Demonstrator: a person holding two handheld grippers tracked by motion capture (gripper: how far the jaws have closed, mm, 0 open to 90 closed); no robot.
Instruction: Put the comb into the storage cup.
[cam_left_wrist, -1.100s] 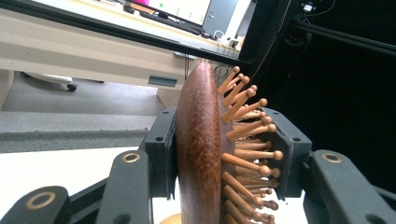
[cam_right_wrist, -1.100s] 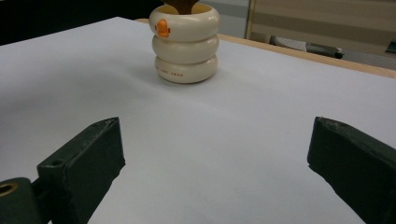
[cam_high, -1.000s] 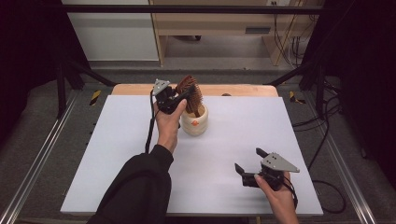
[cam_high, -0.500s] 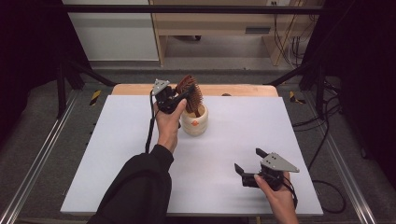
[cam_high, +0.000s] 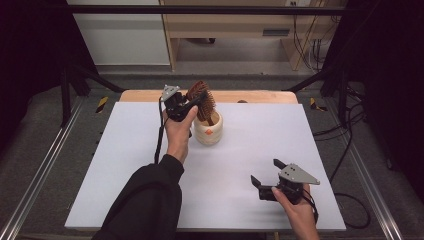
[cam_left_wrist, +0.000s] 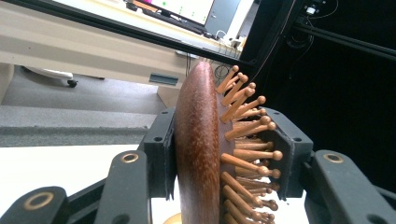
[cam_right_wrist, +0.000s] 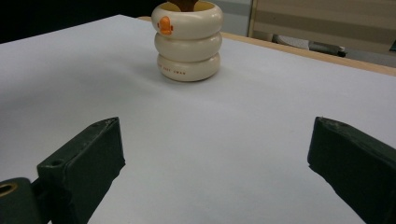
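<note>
Your left tool (cam_left_wrist: 219, 154) clamps the wooden hairbrush (cam_left_wrist: 201, 154) (bristles facing one jaw), standing in the cream holder (cam_high: 208, 131). Your right tool (cam_right_wrist: 215, 163) gapes wide, empty; its view shows the holder's orange mark.

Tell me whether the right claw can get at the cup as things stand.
Probably yes. The right claw is open, and bare table lies between it and the cup. The left claw, holding the brush above it, could crowd the cup's top.
</note>
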